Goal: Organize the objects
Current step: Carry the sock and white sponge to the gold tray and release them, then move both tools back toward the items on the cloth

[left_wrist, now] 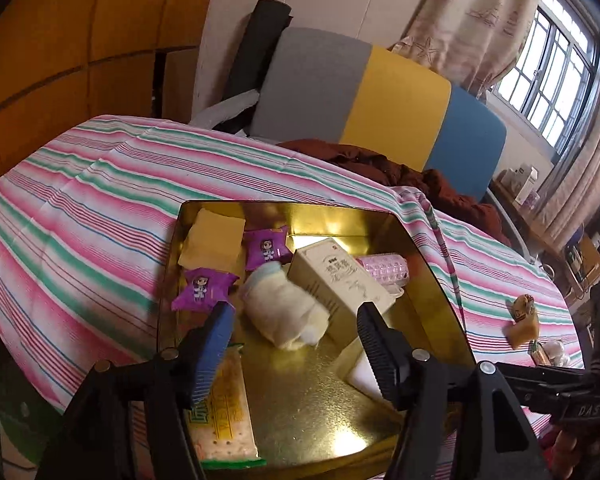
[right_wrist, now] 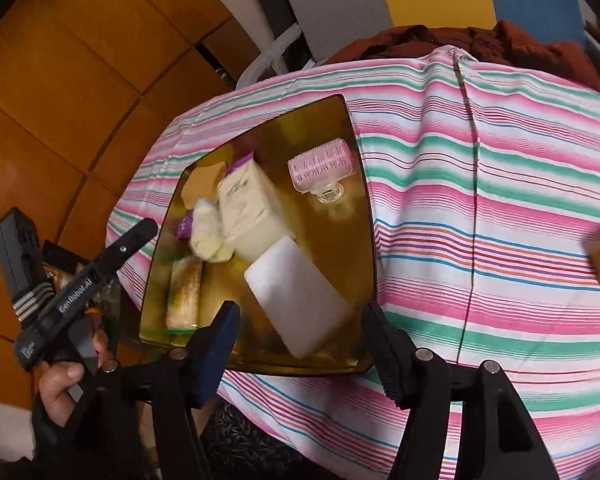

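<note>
Left gripper (left_wrist: 296,344): jaws standing apart, nothing btwn the pads; you're hovering it over the near-left part of the gold tin (left_wrist: 312,412).
Right gripper (right_wrist: 300,348): jaws apart too, empty; you're hanging it over the tin's near edge, above the white block (right_wrist: 296,296).
Tin: sitting on the striped cloth (left_wrist: 80,208), toward the table's left side; already holding most of the goods.
In tin: cream box (left_wrist: 340,280) lying at centre, cloth roll (left_wrist: 284,312) leaning against its left side, pink roller (right_wrist: 320,164) by the far-right wall, two purple sachets (left_wrist: 204,288) and a yellow card (left_wrist: 214,240) toward the far-left corner, cracker pack (left_wrist: 224,408) along the near-left wall.
Still out: small yellow-brown snack item (left_wrist: 522,320) lying on the cloth well right of the tin; sth. pale just beside it, too small to tell.
Step (my read): both drops look done; you're prob. going for the strays next.
How to: use the right gripper, it's the nearer side. Keep jaws wide till you're straddling the snack, come down from above, close on its narrow sides.
Watch: the cloth is loose, so don't be pinching a fold with it.
Placement: aim for the bare gold floor in the tin's near middle; lift clear of the rim before you cross it.
</note>
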### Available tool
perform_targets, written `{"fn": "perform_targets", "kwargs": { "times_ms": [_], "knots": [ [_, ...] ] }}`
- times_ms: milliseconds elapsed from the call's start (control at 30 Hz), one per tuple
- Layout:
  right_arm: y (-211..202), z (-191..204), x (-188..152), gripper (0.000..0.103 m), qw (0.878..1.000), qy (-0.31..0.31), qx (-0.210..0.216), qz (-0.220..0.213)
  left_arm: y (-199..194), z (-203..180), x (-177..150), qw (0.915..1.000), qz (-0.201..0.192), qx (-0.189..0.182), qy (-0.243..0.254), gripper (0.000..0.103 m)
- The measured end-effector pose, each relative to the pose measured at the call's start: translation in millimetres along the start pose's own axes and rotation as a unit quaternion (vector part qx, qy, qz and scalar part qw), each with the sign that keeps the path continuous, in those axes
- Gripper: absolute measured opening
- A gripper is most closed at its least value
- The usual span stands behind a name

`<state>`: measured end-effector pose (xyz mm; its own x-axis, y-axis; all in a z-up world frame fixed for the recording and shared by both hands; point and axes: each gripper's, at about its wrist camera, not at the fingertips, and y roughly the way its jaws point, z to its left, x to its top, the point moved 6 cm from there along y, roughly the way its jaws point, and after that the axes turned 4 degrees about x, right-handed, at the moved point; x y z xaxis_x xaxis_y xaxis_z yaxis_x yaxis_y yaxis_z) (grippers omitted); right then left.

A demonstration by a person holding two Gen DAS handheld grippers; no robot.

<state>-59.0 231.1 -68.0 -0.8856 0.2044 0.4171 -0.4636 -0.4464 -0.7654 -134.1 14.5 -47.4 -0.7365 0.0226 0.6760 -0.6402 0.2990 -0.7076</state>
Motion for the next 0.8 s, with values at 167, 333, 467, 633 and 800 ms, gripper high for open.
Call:
{"fn": "perform_targets", "kwargs": {
  "times_ms": [167,333,467,633,800],
  "knots": [
    [-2,4,-5,0.071,0.999,-0.037,-0.032,-0.006,-7,-6,-8,1.0,0.0,0.006,0.0,0.065],
    [-3,14,-8,0.076,0.997,-0.067,-0.046,-0.019,-13,-19,-16,0.9997,0.001,0.017,0.017,0.065],
    [-9,20,-10,0.081,0.993,-0.094,-0.066,-0.036,-19,-26,-21,0.9993,-0.001,0.025,0.027,0.065],
    [-16,19,-13,0.082,0.99,-0.104,-0.081,-0.05,-27,-38,-25,0.9978,-0.015,0.042,0.05,0.065],
    [-24,10,-15,0.084,0.989,-0.097,-0.095,-0.063,-33,-54,-29,0.9958,-0.021,0.038,0.081,0.065]
  ]
}}
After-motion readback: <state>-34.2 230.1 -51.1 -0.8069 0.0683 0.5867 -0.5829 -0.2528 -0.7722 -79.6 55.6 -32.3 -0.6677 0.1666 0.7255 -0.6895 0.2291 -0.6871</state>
